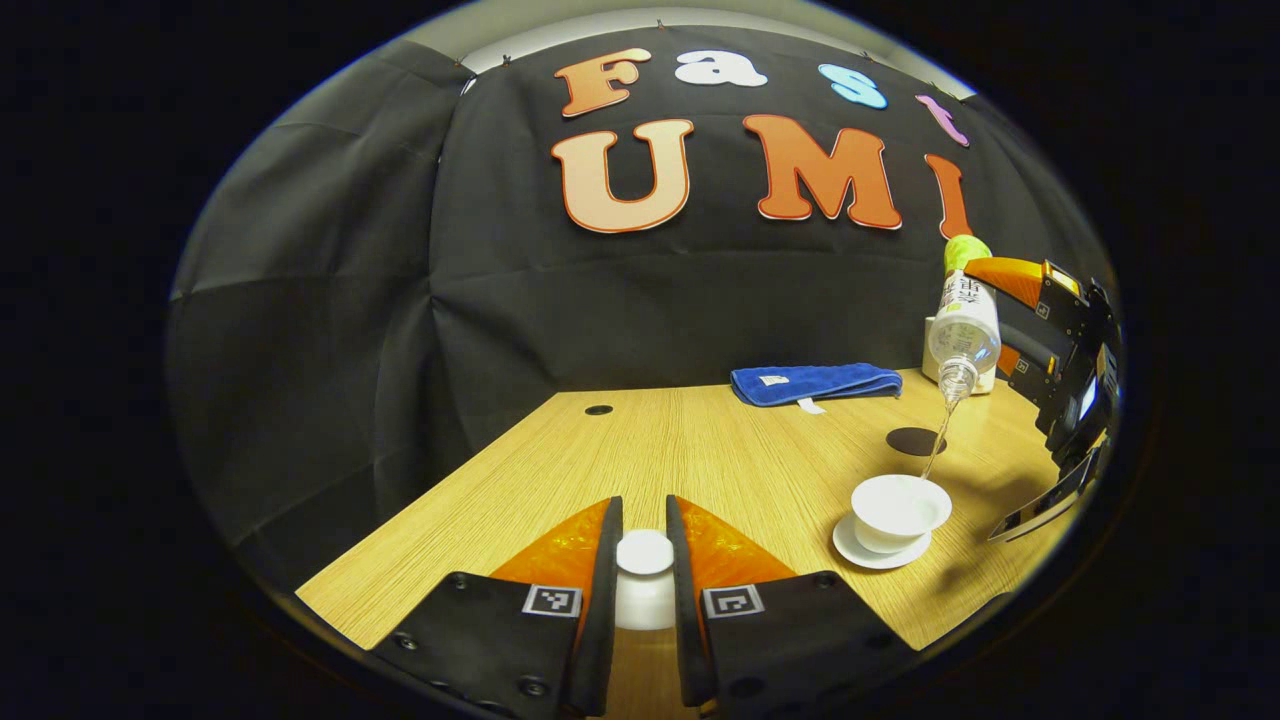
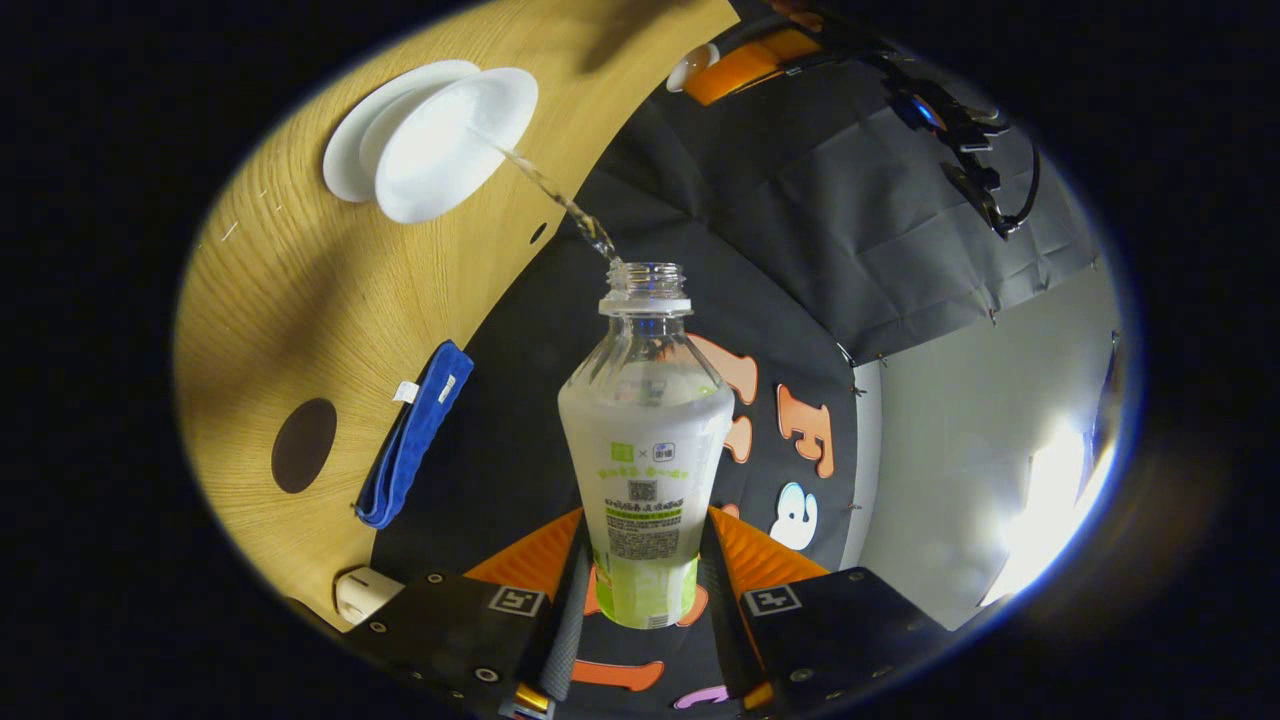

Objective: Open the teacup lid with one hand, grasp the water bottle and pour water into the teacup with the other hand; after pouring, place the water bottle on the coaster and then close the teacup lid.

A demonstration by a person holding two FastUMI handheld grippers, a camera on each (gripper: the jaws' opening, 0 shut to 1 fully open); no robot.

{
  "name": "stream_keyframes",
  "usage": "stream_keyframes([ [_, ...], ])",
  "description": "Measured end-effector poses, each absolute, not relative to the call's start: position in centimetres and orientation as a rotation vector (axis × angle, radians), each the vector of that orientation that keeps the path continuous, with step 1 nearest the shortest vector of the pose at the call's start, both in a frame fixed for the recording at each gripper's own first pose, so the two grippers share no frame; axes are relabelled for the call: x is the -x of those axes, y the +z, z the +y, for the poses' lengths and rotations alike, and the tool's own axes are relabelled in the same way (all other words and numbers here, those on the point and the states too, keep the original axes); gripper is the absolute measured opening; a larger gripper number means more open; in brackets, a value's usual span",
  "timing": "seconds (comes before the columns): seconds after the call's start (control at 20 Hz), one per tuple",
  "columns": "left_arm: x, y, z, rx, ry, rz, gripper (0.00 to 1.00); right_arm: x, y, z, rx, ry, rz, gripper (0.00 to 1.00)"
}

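Right now my right tool (image 2: 640, 590) is clamped on the lower body of the water bottle (image 2: 645, 450), both fingers pressing its sides, with the bottle tipped so its open mouth points down toward the teacup (image 2: 455, 140). A thin stream of water (image 2: 560, 200) runs from the mouth into the cup, which sits on its saucer (image 1: 880, 552) on the surface (image 1: 700, 460). My left tool (image 1: 645, 560) grips the teacup lid (image 1: 644, 552) between its fingers, held low over the near part of the surface, to the left of the cup and apart from it.

I judge the pour is under way. The relation that matters next: the dark round coaster (image 1: 915, 441) lies just beyond the cup, toward the folded blue cloth (image 1: 815, 383), so the right tool is the nearer one. The bottle's long axis slants mouth-down, so I must swing it upright before lowering it there. The lid then travels right, onto the cup.
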State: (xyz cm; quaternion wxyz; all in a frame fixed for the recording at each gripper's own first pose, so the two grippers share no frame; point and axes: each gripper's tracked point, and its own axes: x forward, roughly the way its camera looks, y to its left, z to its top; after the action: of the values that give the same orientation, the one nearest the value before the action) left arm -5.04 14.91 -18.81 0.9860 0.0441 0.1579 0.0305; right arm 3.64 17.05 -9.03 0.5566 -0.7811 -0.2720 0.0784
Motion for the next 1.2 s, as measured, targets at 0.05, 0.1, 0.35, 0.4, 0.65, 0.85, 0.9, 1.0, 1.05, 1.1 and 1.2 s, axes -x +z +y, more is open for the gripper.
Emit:
stream_keyframes([
  [0.05, 5.1, -18.8, 14.8, -0.088, 0.06, 0.317, 0.3, -3.6, -9.1, 17.0, 1.852, 0.182, -0.652, 0.57],
  [0.1, 5.1, -18.8, 14.9, -0.087, 0.061, 0.316, 0.3, -3.6, -8.7, 17.1, 1.852, 0.158, -0.68, 0.54],
  [0.35, 5.3, -18.9, 15.0, -0.083, 0.065, 0.315, 0.3, -3.8, -8.7, 17.2, 1.852, 0.152, -0.702, 0.57],
  [0.4, 5.4, -18.8, 15.2, -0.083, 0.069, 0.313, 0.3, -3.9, -8.9, 17.2, 1.845, 0.159, -0.699, 0.58],
  [0.65, 5.6, -18.5, 14.7, -0.04, 0.071, 0.303, 0.3, -3.8, -9.5, 17.5, 1.711, 0.257, -0.537, 0.57],
  [0.85, 5.5, -17.8, 13.8, -0.017, 0.055, 0.285, 0.3, -4.3, -14.0, 17.6, 1.486, 0.394, -0.289, 0.58],
  [0.9, 5.4, -17.8, 13.5, -0.016, 0.049, 0.283, 0.3, -4.3, -15.0, 17.5, 1.41, 0.426, -0.213, 0.57],
  [1.0, 5.4, -17.7, 13.0, -0.016, 0.039, 0.283, 0.3, -4.6, -15.0, 17.4, 1.272, 0.445, -0.127, 0.58],
  [1.05, 5.4, -17.7, 13.0, -0.017, 0.039, 0.282, 0.29, -4.9, -14.6, 17.0, 1.216, 0.442, -0.1, 0.58],
  [1.1, 5.3, -17.6, 12.9, -0.018, 0.04, 0.282, 0.3, -5.2, -14.4, 16.7, 1.166, 0.435, -0.072, 0.58],
  [1.2, 5.2, -17.4, 12.8, -0.016, 0.039, 0.28, 0.3, -6.4, -14.0, 16.0, 1.062, 0.414, -0.02, 0.58],
])
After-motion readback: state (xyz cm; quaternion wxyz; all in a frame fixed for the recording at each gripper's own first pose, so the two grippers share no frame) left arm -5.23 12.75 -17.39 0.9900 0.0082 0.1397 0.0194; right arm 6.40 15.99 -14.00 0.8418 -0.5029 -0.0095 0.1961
